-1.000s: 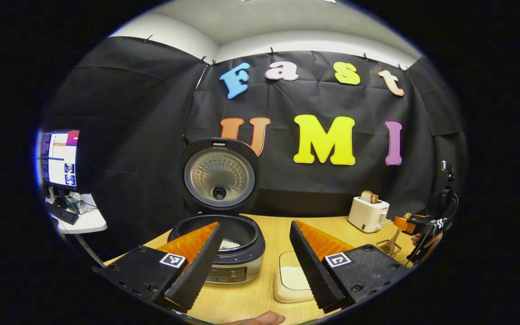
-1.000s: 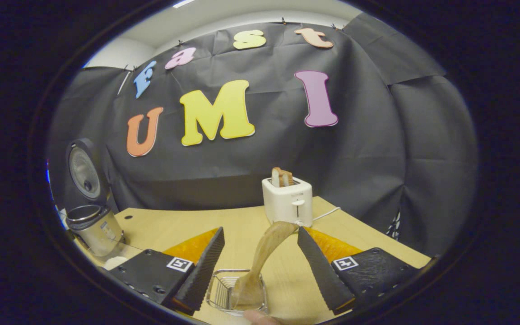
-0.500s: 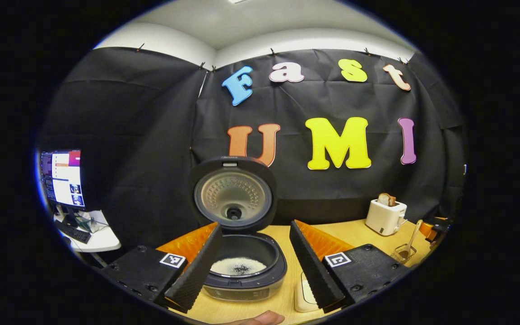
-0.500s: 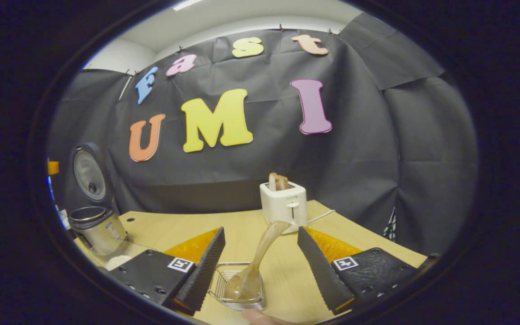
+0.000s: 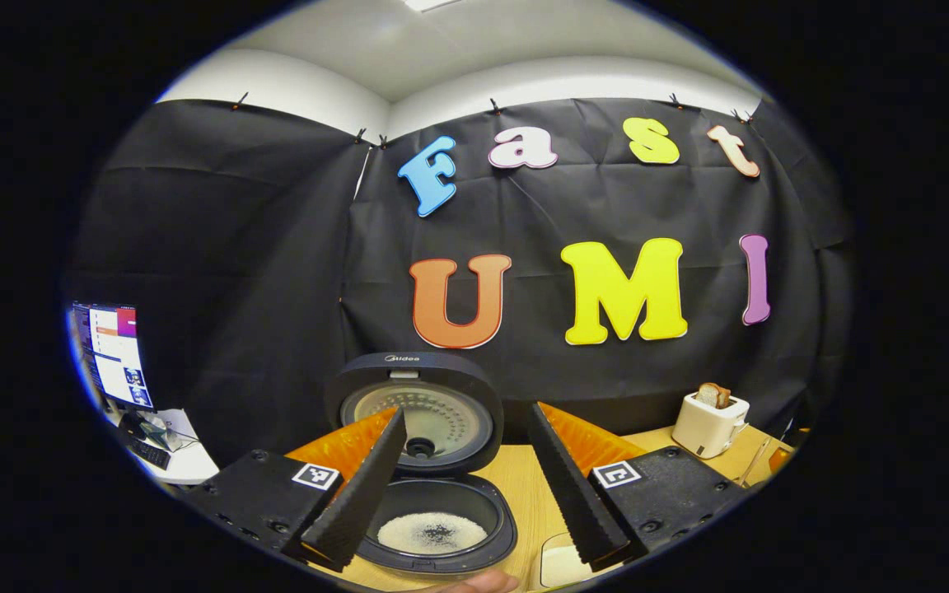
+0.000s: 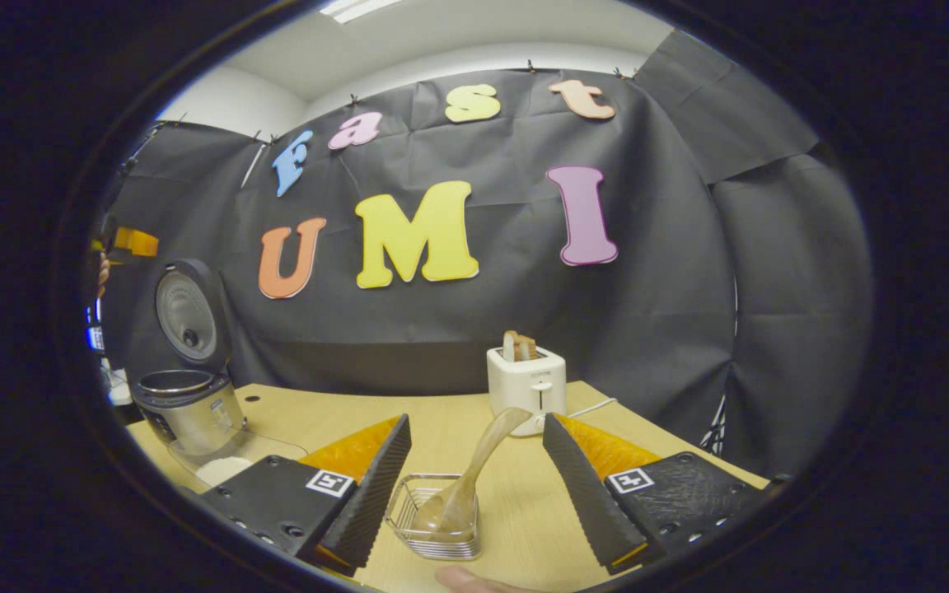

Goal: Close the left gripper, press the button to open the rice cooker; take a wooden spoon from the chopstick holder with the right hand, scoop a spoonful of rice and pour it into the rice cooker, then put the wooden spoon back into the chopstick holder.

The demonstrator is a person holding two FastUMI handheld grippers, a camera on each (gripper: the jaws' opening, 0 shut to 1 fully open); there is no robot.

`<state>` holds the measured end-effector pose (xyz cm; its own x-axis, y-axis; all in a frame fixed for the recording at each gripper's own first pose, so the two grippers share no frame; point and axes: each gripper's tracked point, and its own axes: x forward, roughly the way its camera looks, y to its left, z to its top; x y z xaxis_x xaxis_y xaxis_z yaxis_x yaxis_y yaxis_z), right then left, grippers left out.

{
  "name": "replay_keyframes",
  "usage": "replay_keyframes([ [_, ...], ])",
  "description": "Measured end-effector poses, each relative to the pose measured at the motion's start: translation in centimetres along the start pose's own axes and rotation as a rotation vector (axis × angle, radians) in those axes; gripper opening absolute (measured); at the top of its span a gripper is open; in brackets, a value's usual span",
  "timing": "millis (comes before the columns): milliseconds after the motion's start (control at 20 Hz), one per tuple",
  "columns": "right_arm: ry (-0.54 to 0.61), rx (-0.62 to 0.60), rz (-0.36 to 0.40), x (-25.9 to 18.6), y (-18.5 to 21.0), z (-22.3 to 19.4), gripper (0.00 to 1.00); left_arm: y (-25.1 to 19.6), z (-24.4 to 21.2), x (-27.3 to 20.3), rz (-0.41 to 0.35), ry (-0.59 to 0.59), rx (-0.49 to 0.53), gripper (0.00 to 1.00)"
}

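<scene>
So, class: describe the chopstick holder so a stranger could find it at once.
Start at the white toaster on the wooden table. Nearer the camera stands the chopstick holder, a small wire basket with a wooden spoon leaning out of it.

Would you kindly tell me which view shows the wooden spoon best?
The right gripper view: the wooden spoon stands in the chopstick holder, in full sight between the fingers. The left gripper view catches just a thin handle at its edge.

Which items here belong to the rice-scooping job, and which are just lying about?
Part of the job:
rice cooker, lid up, rice inside
wooden spoon, standing in the chopstick holder
white rice dish
left gripper and right gripper, both open

Lying about:
toaster holding toast
monitor on a side desk
</scene>
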<state>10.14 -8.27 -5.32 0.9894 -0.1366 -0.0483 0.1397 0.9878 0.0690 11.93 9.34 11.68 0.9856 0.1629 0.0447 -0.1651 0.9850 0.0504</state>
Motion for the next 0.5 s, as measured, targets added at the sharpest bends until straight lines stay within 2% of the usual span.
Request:
replay_keyframes([
  [50,-0.007,-0.003,0.013,-0.3,0.3,0.1,0.96,0.3,0.6,0.7,0.021,-0.013,0.031,0.96],
  [100,-0.013,-0.002,0.023,-0.5,0.5,0.3,0.91,0.5,1.2,1.5,0.044,-0.031,0.071,0.95],
  [150,-0.019,-0.002,0.031,-0.6,0.4,0.4,0.95,0.8,1.7,2.5,0.062,-0.065,0.107,0.96],
  [250,-0.035,-0.001,0.010,-0.6,-0.6,0.8,0.96,0.9,2.4,4.2,0.091,-0.100,0.139,0.95],
  [350,-0.047,0.027,-0.009,-0.7,-1.3,1.1,0.95,1.0,2.9,6.0,0.090,-0.124,0.116,0.94],
  [400,-0.047,0.048,0.000,-0.8,-1.3,1.2,0.95,1.1,3.2,6.9,0.094,-0.135,0.089,0.94],
  [450,-0.044,0.069,0.012,-0.8,-1.2,1.2,0.91,1.7,3.5,8.0,0.104,-0.148,0.062,0.94],
  [500,-0.039,0.086,0.020,-0.8,-1.2,1.2,0.92,2.0,3.5,9.1,0.105,-0.152,0.031,0.94],
])
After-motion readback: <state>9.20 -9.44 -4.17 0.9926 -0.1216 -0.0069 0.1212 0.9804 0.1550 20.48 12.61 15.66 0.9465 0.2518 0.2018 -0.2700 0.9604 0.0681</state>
